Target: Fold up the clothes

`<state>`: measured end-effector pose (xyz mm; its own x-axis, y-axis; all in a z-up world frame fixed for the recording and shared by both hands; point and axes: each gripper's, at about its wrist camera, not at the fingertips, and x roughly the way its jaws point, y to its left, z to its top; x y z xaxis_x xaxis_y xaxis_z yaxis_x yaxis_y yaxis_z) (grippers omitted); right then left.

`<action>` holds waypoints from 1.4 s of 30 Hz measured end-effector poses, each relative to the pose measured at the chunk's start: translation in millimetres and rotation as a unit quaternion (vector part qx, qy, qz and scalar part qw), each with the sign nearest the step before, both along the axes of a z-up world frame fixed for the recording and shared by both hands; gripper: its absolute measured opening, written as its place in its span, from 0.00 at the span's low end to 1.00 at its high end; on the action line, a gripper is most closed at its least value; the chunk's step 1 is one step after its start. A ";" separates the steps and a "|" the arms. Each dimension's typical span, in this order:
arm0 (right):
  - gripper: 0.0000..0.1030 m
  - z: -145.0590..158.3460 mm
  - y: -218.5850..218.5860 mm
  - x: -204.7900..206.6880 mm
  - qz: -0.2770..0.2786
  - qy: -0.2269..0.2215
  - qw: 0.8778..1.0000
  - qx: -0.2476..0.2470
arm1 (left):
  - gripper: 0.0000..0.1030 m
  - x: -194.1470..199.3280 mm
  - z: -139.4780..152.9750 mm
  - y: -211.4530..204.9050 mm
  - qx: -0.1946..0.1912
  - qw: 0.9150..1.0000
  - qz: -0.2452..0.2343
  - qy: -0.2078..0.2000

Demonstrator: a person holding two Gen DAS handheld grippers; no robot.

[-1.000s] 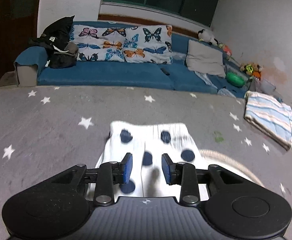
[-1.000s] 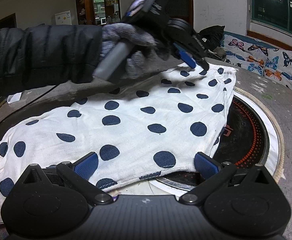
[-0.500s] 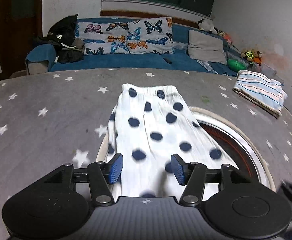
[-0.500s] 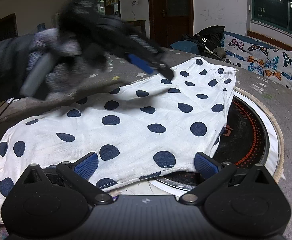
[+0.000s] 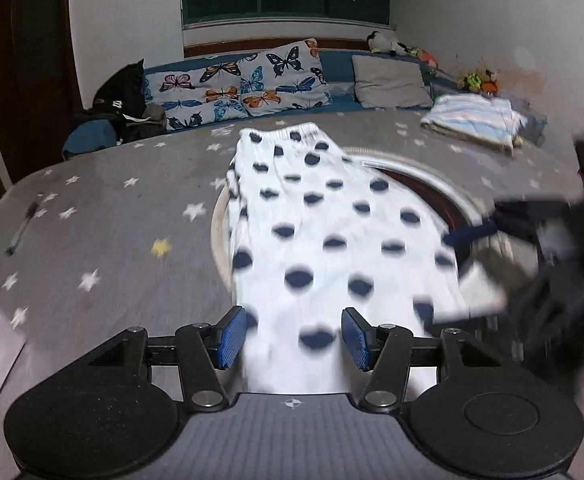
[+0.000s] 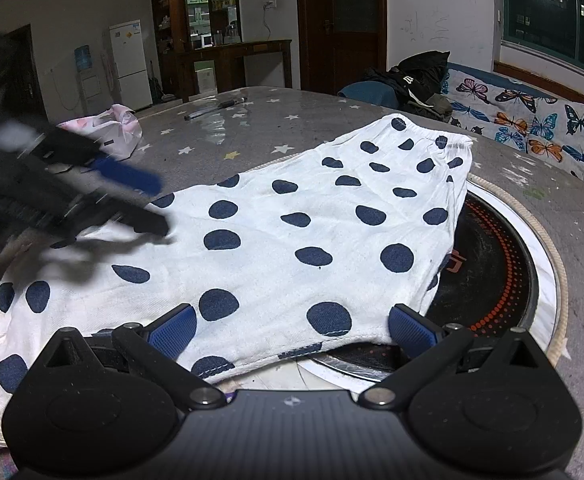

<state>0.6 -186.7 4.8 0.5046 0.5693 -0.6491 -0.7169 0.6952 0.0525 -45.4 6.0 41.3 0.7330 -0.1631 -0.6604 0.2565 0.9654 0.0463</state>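
- Fingers of the right gripper (image 6: 290,330) stand wide apart, nothing between them, low at the near hem of the polka-dot garment (image 6: 312,236); the cloth's edge lies between the blue pads without being pinched.
- Left gripper (image 5: 294,338) also has its jaws apart, over the other end of the same white, navy-dotted cloth; its view is blurred, so contact cannot be told.
- Garment lies spread flat on the grey star-patterned tablecloth (image 5: 104,220), partly covering the round black cooktop (image 6: 488,264) set in the table.
- Folded striped cloth (image 5: 476,124) rests at the table's far edge, well apart from the garment.
- Beyond the table stands a blue sofa with butterfly cushions (image 5: 244,84) and a dark jacket (image 5: 122,92).
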 end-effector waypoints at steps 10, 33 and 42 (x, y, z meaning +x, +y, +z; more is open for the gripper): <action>1.00 0.1 0.5 -0.6 0.000 -0.001 1.000 -0.001 | 0.55 -53.9 -4.4 12.7 0.027 0.999 0.018 -0.029; 1.00 24.1 5.2 -15.1 -0.008 0.033 0.999 0.021 | 0.55 -100.9 9.5 3.8 -0.022 0.998 -0.004 -0.056; 1.00 49.7 30.6 -75.4 0.113 0.010 0.993 0.031 | 0.55 -110.1 7.6 10.2 -0.031 0.998 0.003 -0.053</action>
<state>-74.8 -156.1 54.5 0.3475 0.7055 -0.6177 -0.8521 0.5125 0.1060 -155.5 16.2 48.9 0.7990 -0.1966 -0.5683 0.2476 0.9688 0.0129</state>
